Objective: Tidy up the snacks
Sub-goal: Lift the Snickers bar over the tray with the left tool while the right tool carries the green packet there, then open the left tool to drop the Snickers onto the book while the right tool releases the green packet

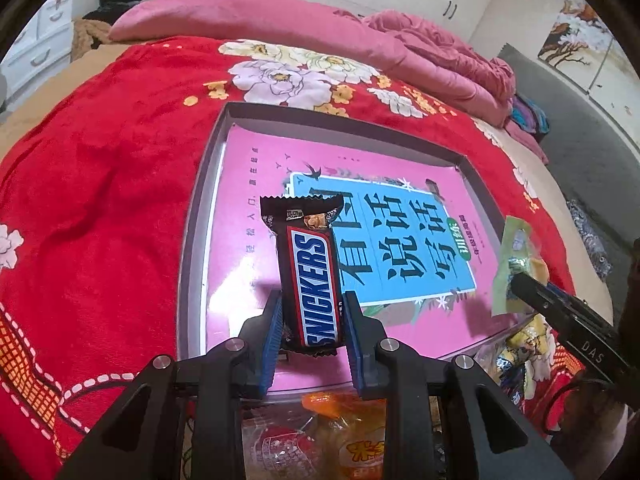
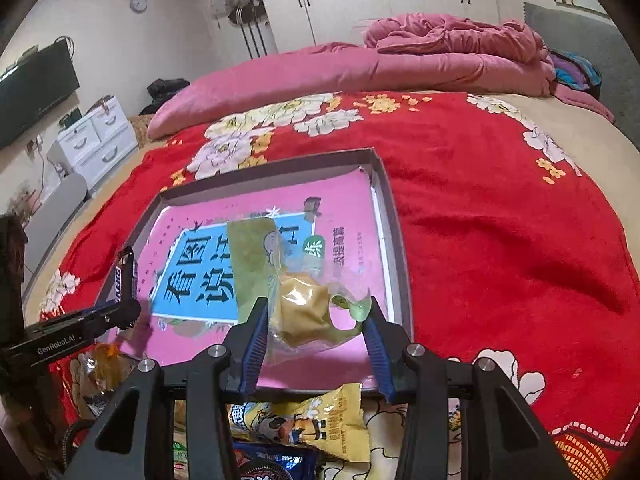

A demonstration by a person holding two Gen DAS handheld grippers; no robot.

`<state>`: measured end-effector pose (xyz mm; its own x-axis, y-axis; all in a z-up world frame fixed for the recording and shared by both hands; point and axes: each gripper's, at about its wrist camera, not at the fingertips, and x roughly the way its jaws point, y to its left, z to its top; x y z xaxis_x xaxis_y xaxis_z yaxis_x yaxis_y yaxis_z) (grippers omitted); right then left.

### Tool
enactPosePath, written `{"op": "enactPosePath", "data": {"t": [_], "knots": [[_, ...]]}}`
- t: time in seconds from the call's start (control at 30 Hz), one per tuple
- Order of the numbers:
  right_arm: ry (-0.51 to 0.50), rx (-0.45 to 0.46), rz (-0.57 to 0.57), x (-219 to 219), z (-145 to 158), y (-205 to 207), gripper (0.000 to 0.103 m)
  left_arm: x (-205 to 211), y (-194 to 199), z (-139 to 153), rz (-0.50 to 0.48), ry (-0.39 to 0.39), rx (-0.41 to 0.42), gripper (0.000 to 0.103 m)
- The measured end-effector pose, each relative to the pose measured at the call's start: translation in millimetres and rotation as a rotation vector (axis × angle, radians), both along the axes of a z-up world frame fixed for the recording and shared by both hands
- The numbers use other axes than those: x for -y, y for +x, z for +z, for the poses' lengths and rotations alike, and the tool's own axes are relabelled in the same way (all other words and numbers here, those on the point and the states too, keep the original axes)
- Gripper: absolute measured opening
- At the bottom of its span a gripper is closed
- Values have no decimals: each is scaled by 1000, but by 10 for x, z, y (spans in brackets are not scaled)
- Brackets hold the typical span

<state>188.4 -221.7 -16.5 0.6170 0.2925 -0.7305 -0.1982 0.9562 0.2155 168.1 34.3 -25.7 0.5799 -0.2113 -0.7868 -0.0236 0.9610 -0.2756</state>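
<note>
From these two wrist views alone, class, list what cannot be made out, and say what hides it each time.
- Loose snacks pile, left wrist view: hidden behind the left gripper frame; labels blurred.
- Snickers bar lower end: covered by the blue pads.
- Green packet, right wrist view: print too blurred to read; the right gripper covers its base.
- Book cover in the grey tray: title partly blocked by the packet.
- Tray's near edge: behind both grippers.

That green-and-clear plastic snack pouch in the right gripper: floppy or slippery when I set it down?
The green-and-clear plastic snack pouch looks floppy: its film crumples between the right gripper pads. Probably light, and the glossy wrap may slide on the shallow grey box's pink book cover.
</note>
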Motion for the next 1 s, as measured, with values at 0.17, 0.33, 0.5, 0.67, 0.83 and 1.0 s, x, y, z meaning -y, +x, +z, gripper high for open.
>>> {"op": "enactPosePath", "data": {"t": [0.17, 0.33, 0.5, 0.67, 0.83, 1.0], "knots": [[7, -26, -1, -1, -58, 7, 46, -13, 10, -29, 1, -4, -18, 30], [-2, -46, -1, -4, -97, 12, 46, -14, 10, -43, -3, 0, -23, 30], [-36, -68, 8, -35, -138, 17, 46, -19, 4, -51, -8, 10, -26, 30], [-57, -70, 8, -48, -149, 9, 47, -52, 11, -58, -3, -1, -32, 30], [-66, -74, 6, -50, -156, -3, 48, -47, 16, -59, -6, -3, -34, 30], [-71, -70, 4, -48, -150, -17, 48, -46, 15, -60, -6, -2, -37, 30]]}}
